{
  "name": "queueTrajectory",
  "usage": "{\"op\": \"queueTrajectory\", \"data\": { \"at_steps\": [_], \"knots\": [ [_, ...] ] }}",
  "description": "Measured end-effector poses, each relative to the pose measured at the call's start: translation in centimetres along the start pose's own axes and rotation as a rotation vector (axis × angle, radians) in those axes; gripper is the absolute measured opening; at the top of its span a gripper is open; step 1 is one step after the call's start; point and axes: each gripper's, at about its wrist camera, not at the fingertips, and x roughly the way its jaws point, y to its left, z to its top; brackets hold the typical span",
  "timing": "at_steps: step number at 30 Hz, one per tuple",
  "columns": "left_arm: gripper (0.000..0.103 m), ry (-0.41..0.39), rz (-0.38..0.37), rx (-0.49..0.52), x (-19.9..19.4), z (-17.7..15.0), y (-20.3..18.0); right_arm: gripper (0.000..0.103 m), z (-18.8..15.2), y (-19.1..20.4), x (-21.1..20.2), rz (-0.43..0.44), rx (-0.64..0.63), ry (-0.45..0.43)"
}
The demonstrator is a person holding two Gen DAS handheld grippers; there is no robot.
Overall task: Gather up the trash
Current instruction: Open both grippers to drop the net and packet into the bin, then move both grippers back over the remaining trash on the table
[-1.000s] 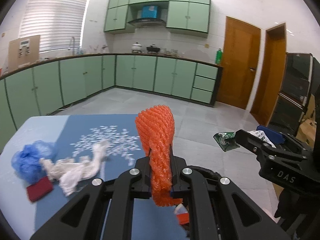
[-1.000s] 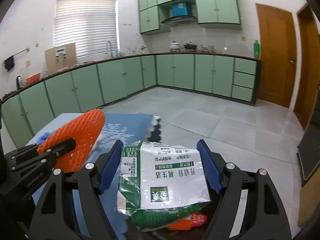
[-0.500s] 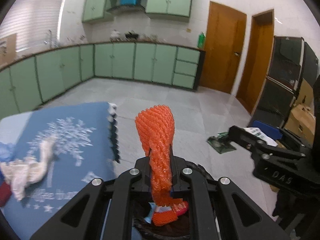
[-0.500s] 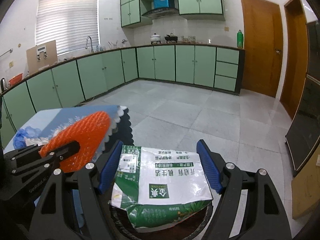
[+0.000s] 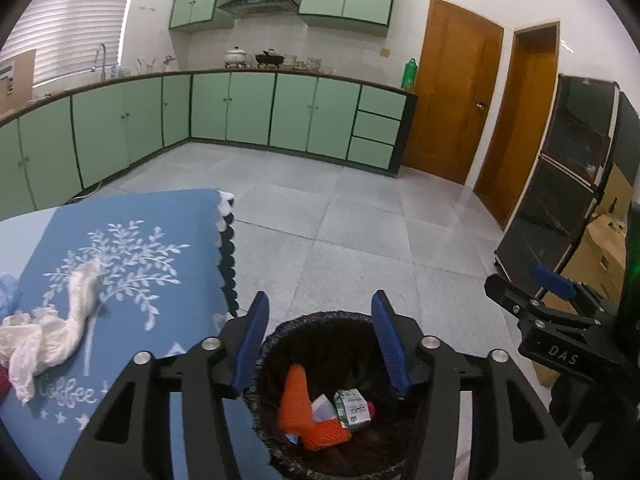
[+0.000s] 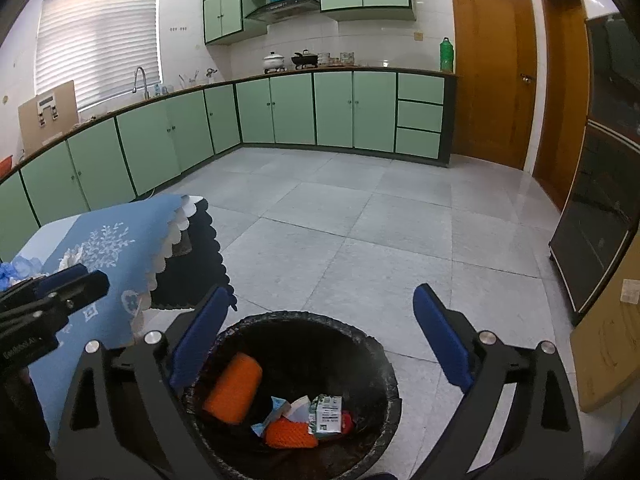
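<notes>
I am holding my left gripper [image 5: 318, 336] and right gripper [image 6: 320, 336], jaws just opened and empty, above the round black-lined bin [image 6: 384, 364] where the orange foam net [image 5: 296, 400] and green-white packet [image 6: 326, 416] are lying below them.

A blue tablecloth [image 5: 160, 240] bears crumpled white paper [image 5: 52, 328]; the bin [image 6: 380, 364] stands on grey floor tiles [image 5: 360, 220].

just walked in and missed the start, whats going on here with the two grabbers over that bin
A person is clearing trash off a table into a black bin. Both grippers hang over it with nothing between their fingers: the left gripper and right gripper have just been opening. The orange foam net and green-and-white packet now lie in the bin. A white crumpled wrapper is on the blue tablecloth.
</notes>
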Motion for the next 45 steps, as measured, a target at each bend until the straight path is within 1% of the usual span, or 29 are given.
{"op": "queueTrajectory", "data": {
  "at_steps": [3,7,11,13,22,26,31,39,45],
  "knots": [
    [0.059,-0.027,0.021,-0.01,-1.8,0.3,0.8,0.093,0.2,1.0,-1.0,0.018,0.002,-0.012],
    [0.06,-0.064,0.063,-0.017,-4.9,0.3,2.5,0.094,0.7,3.1,-2.3,0.058,0.004,-0.03],
    [0.06,-0.097,0.129,-0.024,-8.1,-0.5,4.7,0.094,1.0,5.9,-3.4,0.105,-0.006,-0.042],
    [0.06,-0.111,0.175,-0.036,-9.8,-1.1,6.3,0.094,0.9,7.7,-3.8,0.132,-0.02,-0.044],
    [0.06,-0.133,0.346,-0.094,-14.6,-3.2,12.8,0.094,1.3,16.1,-4.9,0.251,-0.081,-0.057],
    [0.06,-0.137,0.402,-0.13,-16.0,-3.9,15.7,0.094,1.3,19.7,-5.1,0.293,-0.116,-0.06],
    [0.06,-0.141,0.461,-0.151,-17.1,-5.0,18.4,0.094,1.5,23.1,-4.8,0.333,-0.147,-0.065],
    [0.06,-0.117,0.516,-0.189,-17.5,-6.1,22.2,0.093,1.5,28.0,-2.7,0.374,-0.195,-0.032],
    [0.06,-0.09,0.538,-0.206,-16.3,-6.5,24.2,0.093,0.2,30.8,-0.9,0.398,-0.215,0.016]
  ]
}}
